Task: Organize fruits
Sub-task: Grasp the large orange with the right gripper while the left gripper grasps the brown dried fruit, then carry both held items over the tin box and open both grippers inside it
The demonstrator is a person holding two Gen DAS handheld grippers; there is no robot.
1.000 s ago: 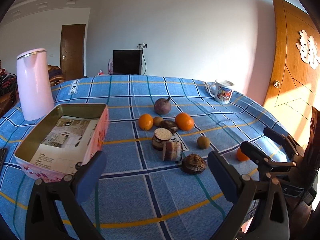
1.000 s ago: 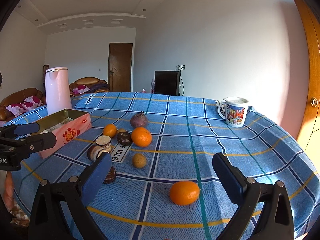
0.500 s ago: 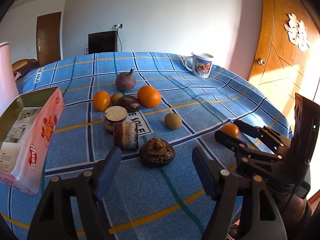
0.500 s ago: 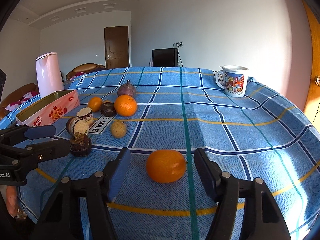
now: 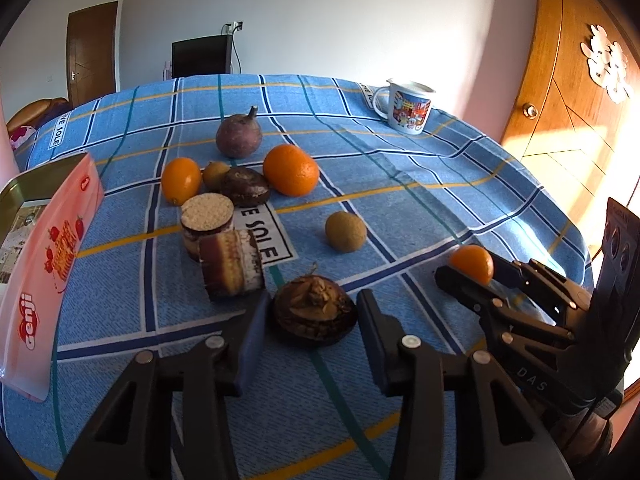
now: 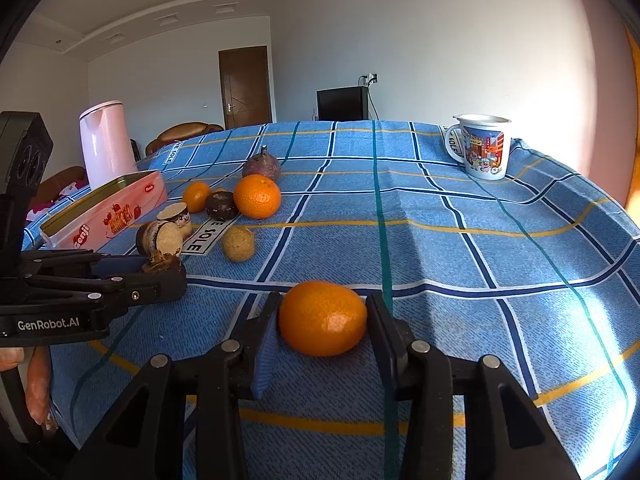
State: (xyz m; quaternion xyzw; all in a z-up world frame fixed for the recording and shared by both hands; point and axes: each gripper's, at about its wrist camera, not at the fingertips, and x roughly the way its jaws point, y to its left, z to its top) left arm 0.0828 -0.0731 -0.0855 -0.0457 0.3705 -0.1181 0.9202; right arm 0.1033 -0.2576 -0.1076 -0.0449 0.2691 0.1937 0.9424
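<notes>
My left gripper [image 5: 310,320] has its fingers on both sides of a dark brown mangosteen [image 5: 315,311] on the blue checked tablecloth, close around it. My right gripper [image 6: 322,322] has its fingers against both sides of an orange [image 6: 322,317] near the table's front. Behind lie a large orange [image 5: 291,169], a small orange [image 5: 181,180], a purple fruit [image 5: 239,136], a brown round fruit [image 5: 345,231], a dark fruit [image 5: 245,186] and two cut brown pieces [image 5: 231,264]. The right gripper also shows in the left wrist view [image 5: 468,270].
An open pink tin box [image 5: 44,248] stands at the left. A printed mug [image 5: 409,107] stands at the back right. A pink kettle [image 6: 106,142] stands behind the box. The table's right edge drops off near a wooden door [image 5: 576,64].
Both grippers have moved forward and down and narrowed. The left now brackets the mangosteen, the right brackets the orange.
</notes>
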